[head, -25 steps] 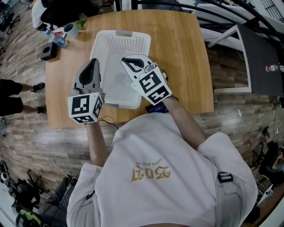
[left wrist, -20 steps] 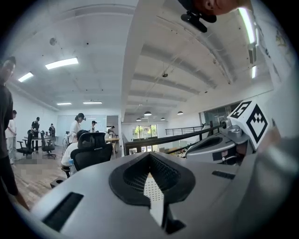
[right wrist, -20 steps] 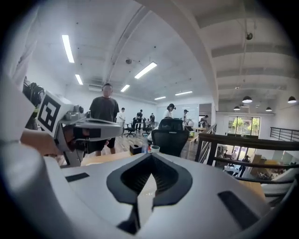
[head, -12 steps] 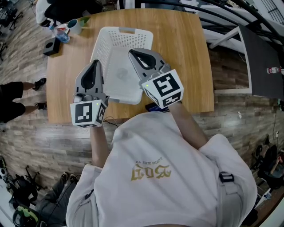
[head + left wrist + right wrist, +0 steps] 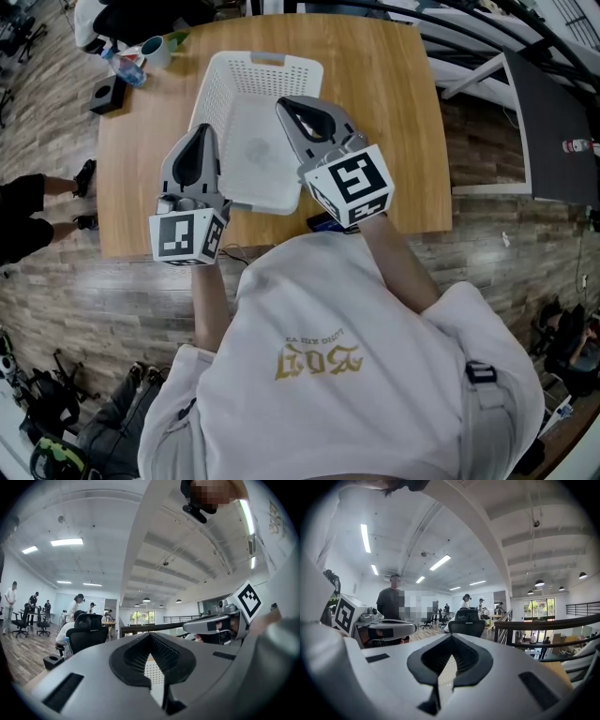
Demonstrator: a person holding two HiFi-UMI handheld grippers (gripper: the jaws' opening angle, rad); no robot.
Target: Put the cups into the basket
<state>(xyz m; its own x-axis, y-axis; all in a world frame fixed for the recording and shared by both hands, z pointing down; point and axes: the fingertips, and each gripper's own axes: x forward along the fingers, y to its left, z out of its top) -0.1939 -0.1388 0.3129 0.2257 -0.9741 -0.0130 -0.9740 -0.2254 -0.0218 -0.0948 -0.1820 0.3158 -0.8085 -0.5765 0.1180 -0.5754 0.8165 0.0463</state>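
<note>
A white perforated basket (image 5: 246, 89) stands empty in the middle of the wooden table (image 5: 384, 112). One white cup with a teal inside (image 5: 155, 52) sits at the table's far left corner, well away from both grippers. My left gripper (image 5: 198, 133) hovers over the basket's left rim, its jaws shut with nothing in them. Over the basket's right side, raised toward the head camera, my right gripper (image 5: 289, 103) is also shut and empty. Both gripper views look level across the room, and only a sliver of basket mesh shows past the left gripper (image 5: 152, 667) and the right gripper (image 5: 447, 665).
A plastic bottle (image 5: 127, 73) and a small black box (image 5: 105, 96) lie beside the cup. A dark blue object (image 5: 323, 223) peeks out at the table's near edge under my right arm. Office chairs and people stand beyond the table.
My right gripper has lifted toward the head camera and drifted slightly right over the basket. The left gripper has barely moved.
</note>
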